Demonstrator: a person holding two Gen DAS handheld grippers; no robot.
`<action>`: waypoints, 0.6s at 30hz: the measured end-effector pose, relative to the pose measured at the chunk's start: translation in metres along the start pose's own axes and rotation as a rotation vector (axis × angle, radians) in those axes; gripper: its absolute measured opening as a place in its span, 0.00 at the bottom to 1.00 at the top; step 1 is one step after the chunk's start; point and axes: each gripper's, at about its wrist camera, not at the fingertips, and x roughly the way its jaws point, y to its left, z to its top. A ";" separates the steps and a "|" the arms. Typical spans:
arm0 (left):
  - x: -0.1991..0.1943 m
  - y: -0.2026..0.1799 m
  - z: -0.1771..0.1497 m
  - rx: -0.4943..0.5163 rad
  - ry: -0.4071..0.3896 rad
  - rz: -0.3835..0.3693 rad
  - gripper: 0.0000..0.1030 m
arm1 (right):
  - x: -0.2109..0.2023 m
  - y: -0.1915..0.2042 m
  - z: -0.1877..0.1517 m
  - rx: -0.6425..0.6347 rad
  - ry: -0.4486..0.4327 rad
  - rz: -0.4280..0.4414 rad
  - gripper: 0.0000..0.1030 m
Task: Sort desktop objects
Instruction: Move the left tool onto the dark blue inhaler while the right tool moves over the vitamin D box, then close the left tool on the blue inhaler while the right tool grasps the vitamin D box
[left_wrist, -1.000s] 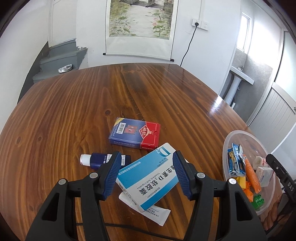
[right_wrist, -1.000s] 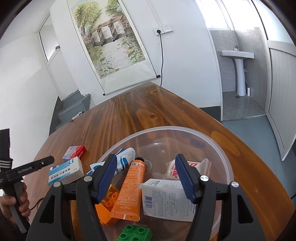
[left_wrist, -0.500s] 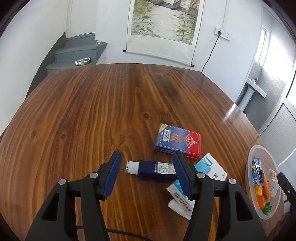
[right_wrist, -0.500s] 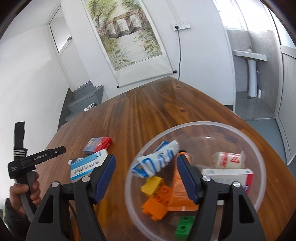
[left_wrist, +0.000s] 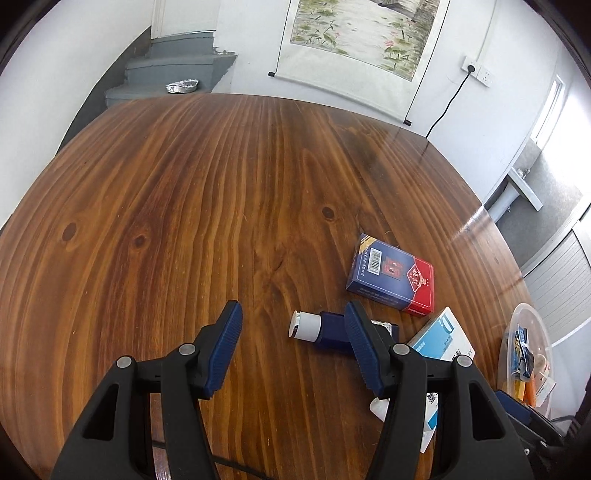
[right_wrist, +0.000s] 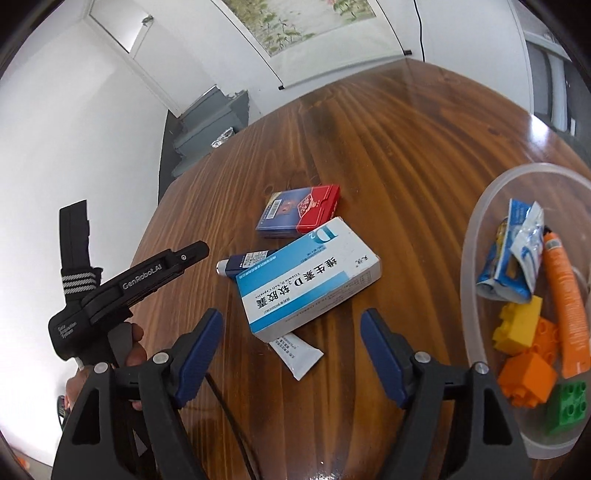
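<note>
My left gripper (left_wrist: 293, 323) is open and empty above the wooden table (left_wrist: 221, 206); a dark blue tube with a white cap (left_wrist: 321, 328) lies just ahead, partly behind its right finger. A blue and red card box (left_wrist: 391, 275) lies beyond. My right gripper (right_wrist: 291, 334) is open and empty, just short of a blue and white medicine box (right_wrist: 306, 275), which rests on a white tube (right_wrist: 297, 352). The card box (right_wrist: 299, 210) and blue tube (right_wrist: 245, 260) lie behind it. A clear bowl (right_wrist: 480, 229) at right holds toy bricks, an orange tube and packets.
The bowl also shows at the far right of the left wrist view (left_wrist: 528, 317). The left hand-held gripper body (right_wrist: 122, 291) stands at the left of the right wrist view. A black cable (right_wrist: 236, 417) runs over the near table edge. Grey stairs (left_wrist: 173, 66) rise behind the table.
The left gripper has pulled back and left, off the medicine box toward the blue tube. The right gripper has swung left from over the bowl to face the medicine box.
</note>
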 end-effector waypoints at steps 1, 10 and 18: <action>0.000 0.000 0.000 -0.003 0.001 -0.006 0.60 | 0.005 -0.002 0.003 0.020 0.006 0.000 0.78; 0.002 0.010 0.003 -0.042 0.009 -0.003 0.60 | 0.043 -0.010 0.032 0.117 0.047 -0.041 0.79; 0.001 0.014 0.004 -0.051 0.002 0.014 0.60 | 0.075 -0.003 0.055 0.064 0.076 -0.100 0.80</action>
